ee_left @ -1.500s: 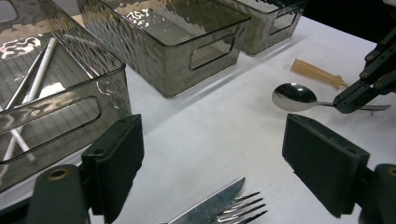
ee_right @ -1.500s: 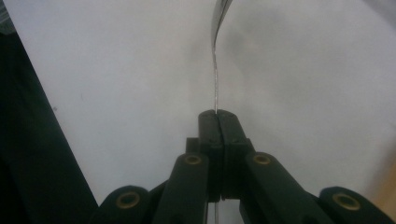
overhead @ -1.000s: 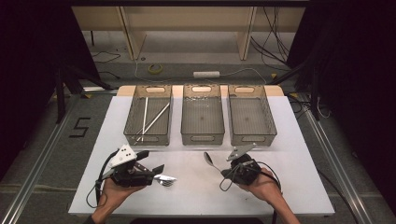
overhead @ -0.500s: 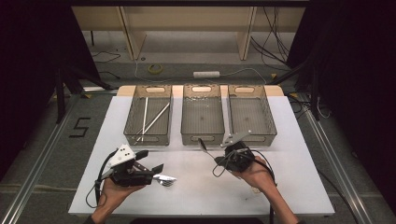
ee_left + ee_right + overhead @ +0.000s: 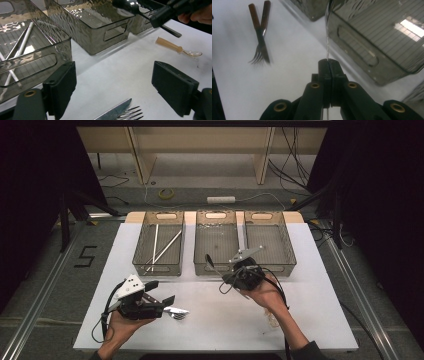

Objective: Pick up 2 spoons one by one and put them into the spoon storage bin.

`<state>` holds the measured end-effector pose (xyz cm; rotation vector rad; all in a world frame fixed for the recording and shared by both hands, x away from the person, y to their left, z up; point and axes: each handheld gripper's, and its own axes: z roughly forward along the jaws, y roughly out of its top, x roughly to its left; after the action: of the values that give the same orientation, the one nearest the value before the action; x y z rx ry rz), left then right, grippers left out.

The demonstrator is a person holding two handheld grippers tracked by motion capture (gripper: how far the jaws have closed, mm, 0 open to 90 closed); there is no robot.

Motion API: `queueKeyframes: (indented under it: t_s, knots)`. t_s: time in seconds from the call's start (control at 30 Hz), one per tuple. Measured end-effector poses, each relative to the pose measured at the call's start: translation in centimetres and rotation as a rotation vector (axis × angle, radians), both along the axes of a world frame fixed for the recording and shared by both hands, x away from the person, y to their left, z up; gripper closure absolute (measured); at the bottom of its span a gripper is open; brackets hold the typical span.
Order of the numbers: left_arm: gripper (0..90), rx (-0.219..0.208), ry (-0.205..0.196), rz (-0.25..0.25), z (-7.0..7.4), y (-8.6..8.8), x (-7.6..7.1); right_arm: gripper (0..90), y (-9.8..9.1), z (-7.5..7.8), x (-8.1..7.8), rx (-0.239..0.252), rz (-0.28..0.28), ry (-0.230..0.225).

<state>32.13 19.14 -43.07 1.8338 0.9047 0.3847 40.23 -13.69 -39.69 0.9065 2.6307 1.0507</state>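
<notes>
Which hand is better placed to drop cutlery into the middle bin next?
Right: the right gripper is shut on a spoon at the middle bin. The left gripper is open, near the fork.

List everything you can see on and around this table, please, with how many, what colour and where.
Bins: three, smoky clear plastic, side by side at the table's far edge.
White sticks: at least two, lying in the left bin.
Metal spoon: one, silver, clamped by its handle in the right gripper, bowl lifted at the middle bin's front wall.
Fork and knife: one each, brown handles, crossed on the table in front of the left gripper.
Plastic spoon: one, amber handle with clear bowl, on the table at the right.
Table: one, white top.
Tape roll: one, yellowish, on the floor beyond.
Power strip: one, white, on the floor beyond.
Left gripper: black, jaws wide apart.
Right gripper: black, shut.
</notes>
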Motion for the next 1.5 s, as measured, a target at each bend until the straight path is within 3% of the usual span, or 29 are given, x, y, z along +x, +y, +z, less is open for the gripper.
queueKeyframes:
  t_s: [0.57,0.77,1.2,1.5]
  knots:
    - [19.2,-0.043,-0.008,0.017,0.1,0.3,0.0,90.0,2.2,2.3,5.5,0.055,-0.094,-0.035]
    - [18.8,-0.048,-0.017,0.033,0.2,0.5,-0.1,90.0,3.0,2.6,7.1,0.05,-0.132,-0.036]
    - [18.7,-0.047,-0.023,0.036,0.3,0.6,-0.1,90.0,3.7,2.0,10.8,0.058,-0.208,-0.021]
    - [18.6,-0.051,-0.023,0.038,0.3,0.6,-0.1,90.0,3.9,1.3,11.9,0.05,-0.252,-0.011]
